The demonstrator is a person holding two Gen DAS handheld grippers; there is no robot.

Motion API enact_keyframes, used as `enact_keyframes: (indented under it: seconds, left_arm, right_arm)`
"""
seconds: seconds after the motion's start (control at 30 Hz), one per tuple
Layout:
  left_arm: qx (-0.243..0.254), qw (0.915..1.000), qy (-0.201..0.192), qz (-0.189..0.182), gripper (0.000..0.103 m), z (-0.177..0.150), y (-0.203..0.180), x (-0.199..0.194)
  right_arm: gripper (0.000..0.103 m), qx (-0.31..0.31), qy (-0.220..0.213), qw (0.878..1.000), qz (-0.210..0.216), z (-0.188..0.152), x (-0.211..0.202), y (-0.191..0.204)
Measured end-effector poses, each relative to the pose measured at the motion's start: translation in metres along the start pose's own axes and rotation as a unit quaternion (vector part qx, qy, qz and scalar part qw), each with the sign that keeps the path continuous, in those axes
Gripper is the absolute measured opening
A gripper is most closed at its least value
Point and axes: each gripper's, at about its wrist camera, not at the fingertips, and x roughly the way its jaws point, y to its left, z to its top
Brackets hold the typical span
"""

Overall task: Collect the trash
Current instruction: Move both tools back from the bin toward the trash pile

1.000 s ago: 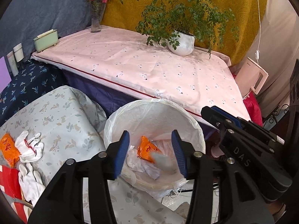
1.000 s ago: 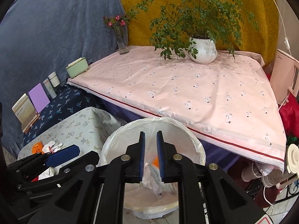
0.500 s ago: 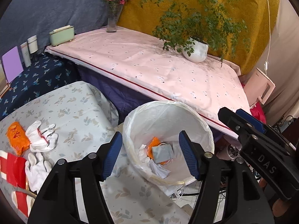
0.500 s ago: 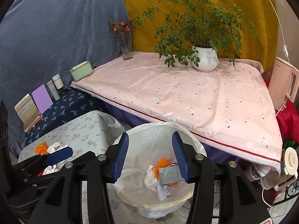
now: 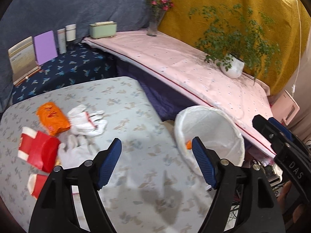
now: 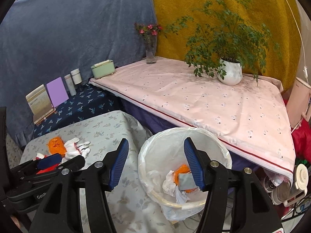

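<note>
Bin (image 6: 223, 149) contents half-hidden (blue pad) | left hand-held gripper (image 5: 156, 163), right hand-held gripper (image 6: 155, 165) opening, empty

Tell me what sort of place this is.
Probably a lived-in home room: cloth-draped tables, a leafy plant in a white ribbed pot, a glass vase of pink flowers, and a white bag-lined trash bin beside the grey floral tablecloth.

Left gripper (image 5: 156, 163) jaws opening, empty, above the floral-cloth table (image 5: 136, 128).
</note>
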Motion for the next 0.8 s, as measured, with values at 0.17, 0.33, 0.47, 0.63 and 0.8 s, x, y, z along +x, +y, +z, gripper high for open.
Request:
enact_keyframes:
  seconds: [0.17, 0.33, 0.47, 0.63, 0.8]
  left_arm:
    - [-0.018, 0.9993, -0.004, 0.032, 0.080, -0.010, 0.033, -0.015]
    - [-0.029, 0.9976, -0.007, 0.063, 0.088, -0.026, 0.067, -0.028]
    - [-0.024, 0.9963, -0.001, 0.083, 0.091, -0.039, 0.088, -0.035]
    - [0.000, 0.9946, 0.011, 0.103, 0.093, -0.062, 0.115, -0.041]
    - [0.008, 0.9927, 0.030, 0.116, 0.093, -0.084, 0.138, -0.039]
  right_arm:
    - [0.058, -0.010, 0.005, 1.000, 0.019, -0.006, -0.004, 0.024]
    - [0.058, -0.022, 0.013, 0.999, 0.039, -0.014, -0.005, 0.051]
    - [0.058, -0.026, 0.026, 0.998, 0.059, -0.023, -0.001, 0.072]
    - [0.058, -0.041, 0.044, 0.995, 0.075, -0.036, 0.006, 0.098]
    - [0.058, -0.051, 0.063, 0.993, 0.089, -0.050, 0.015, 0.123]
